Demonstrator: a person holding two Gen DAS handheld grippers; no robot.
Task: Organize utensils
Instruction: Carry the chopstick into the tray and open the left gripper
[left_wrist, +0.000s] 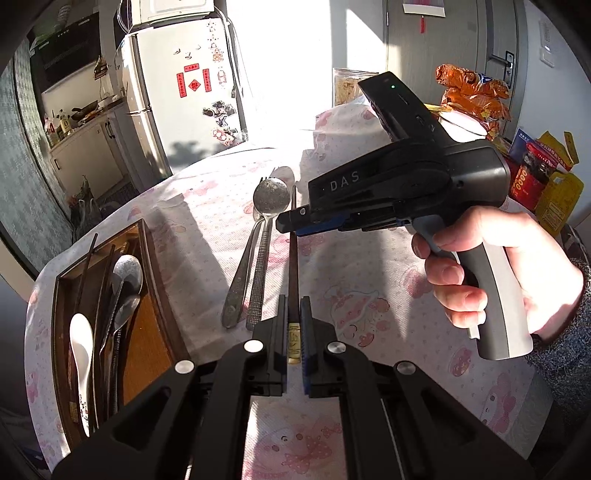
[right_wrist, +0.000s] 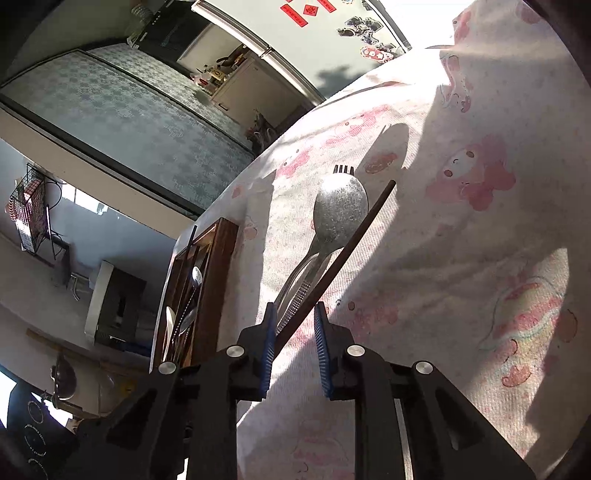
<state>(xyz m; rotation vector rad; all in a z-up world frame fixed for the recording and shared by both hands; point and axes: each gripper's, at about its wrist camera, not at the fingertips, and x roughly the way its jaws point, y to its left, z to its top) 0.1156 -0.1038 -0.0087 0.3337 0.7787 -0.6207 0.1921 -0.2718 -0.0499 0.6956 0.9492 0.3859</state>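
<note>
Left gripper (left_wrist: 293, 314) clamps a dark chopstick (left_wrist: 293, 258) at lower center, while the right gripper (right_wrist: 295, 321), jaws apart, straddles it beside a spoon (right_wrist: 338, 218) on the tablecloth (right_wrist: 461, 277).

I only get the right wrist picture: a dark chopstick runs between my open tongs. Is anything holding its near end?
Observer: Yes. The left tongs are closed on the chopstick, just ahead of its gold-banded end.
Visitor: What's inside that wooden tray?
Observer: The tray holds a white ceramic spoon lying beside metal spoons.
Visitor: Anything on the table I can't see?
Observer: An orange snack bag and red and yellow boxes stand at the far right edge.
</note>
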